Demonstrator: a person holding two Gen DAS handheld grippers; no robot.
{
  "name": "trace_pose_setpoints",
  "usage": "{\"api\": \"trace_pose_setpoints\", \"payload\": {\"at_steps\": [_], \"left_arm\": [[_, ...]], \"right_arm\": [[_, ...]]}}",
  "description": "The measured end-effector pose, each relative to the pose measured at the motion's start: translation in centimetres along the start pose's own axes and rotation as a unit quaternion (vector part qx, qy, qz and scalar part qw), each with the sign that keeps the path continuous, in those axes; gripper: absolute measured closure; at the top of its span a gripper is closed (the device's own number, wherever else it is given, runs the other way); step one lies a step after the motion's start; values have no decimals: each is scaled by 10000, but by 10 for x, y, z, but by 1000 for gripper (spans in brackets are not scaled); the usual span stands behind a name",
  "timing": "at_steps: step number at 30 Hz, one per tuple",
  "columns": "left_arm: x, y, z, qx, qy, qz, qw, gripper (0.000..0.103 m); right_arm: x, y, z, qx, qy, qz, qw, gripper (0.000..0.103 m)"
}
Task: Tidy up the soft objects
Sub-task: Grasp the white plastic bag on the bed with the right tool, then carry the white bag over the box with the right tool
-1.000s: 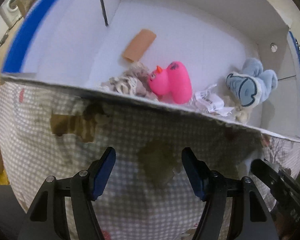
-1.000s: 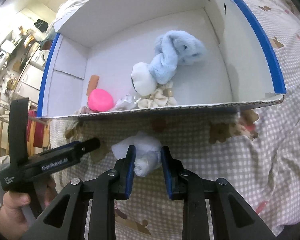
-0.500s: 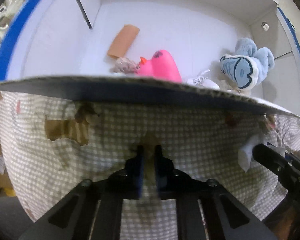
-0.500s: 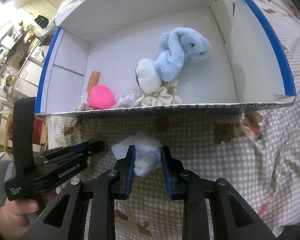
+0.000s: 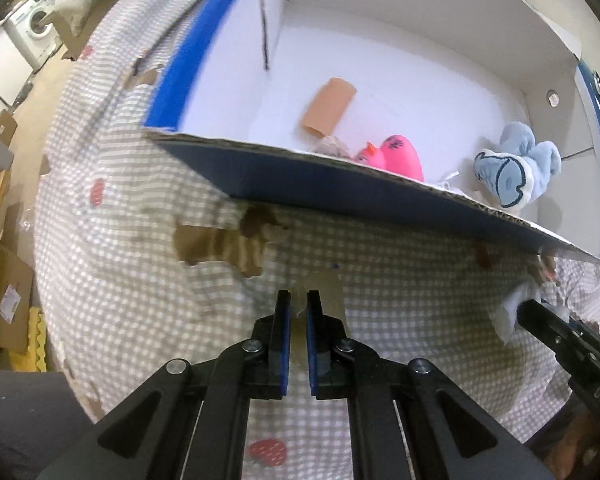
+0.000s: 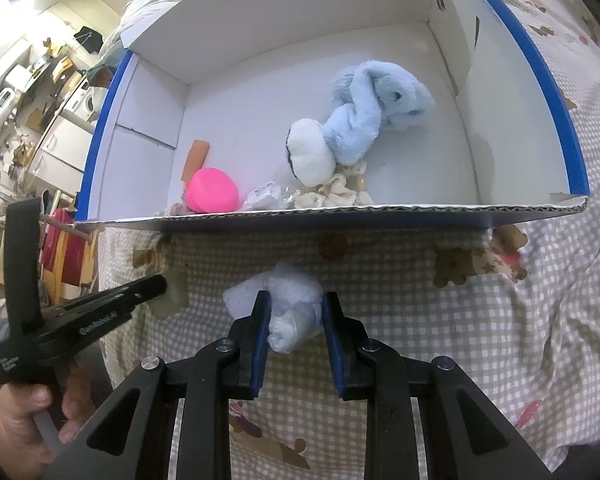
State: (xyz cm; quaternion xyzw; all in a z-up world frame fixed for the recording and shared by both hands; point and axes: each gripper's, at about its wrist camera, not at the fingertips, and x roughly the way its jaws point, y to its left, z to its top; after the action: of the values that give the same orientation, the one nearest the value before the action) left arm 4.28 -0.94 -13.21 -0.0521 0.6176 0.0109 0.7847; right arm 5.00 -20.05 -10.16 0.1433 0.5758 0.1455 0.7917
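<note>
since a second ago your left gripper (image 5: 298, 306) has closed, its jaws now pinching a fold of the cloth (image 5: 400, 320). your right gripper (image 6: 294, 312) still clamps the wad (image 6: 288, 300), just short of the box (image 6: 340, 213) holding duck (image 6: 214, 196) and plush (image 6: 364, 120).

Legible text: "DAS" printed white on right gripper (image 5: 512, 312) body, seen from left wrist. Lettering on left gripper (image 6: 162, 280) body blurred, unreadable.

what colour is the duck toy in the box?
Bright pink duck toy with an orange beak; left wrist view shows it best.
</note>
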Motion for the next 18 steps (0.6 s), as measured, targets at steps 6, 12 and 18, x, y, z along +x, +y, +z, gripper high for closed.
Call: {"api": "trace_pose_setpoints", "payload": {"at_steps": [6,12,18], "left_arm": [[-18,11,-2,-12,-145,147,9998,96],[-41,27,-16,-89,-303,290,9991,96],[-71,23,-21,23,-630,222,9978,96]], "right_arm": [[-1,8,-1,-151,3,23,9999,76],[-8,13,-4,-195,-16,171,9997,76],[-28,20,-6,-290,-104,399,9987,76]]}}
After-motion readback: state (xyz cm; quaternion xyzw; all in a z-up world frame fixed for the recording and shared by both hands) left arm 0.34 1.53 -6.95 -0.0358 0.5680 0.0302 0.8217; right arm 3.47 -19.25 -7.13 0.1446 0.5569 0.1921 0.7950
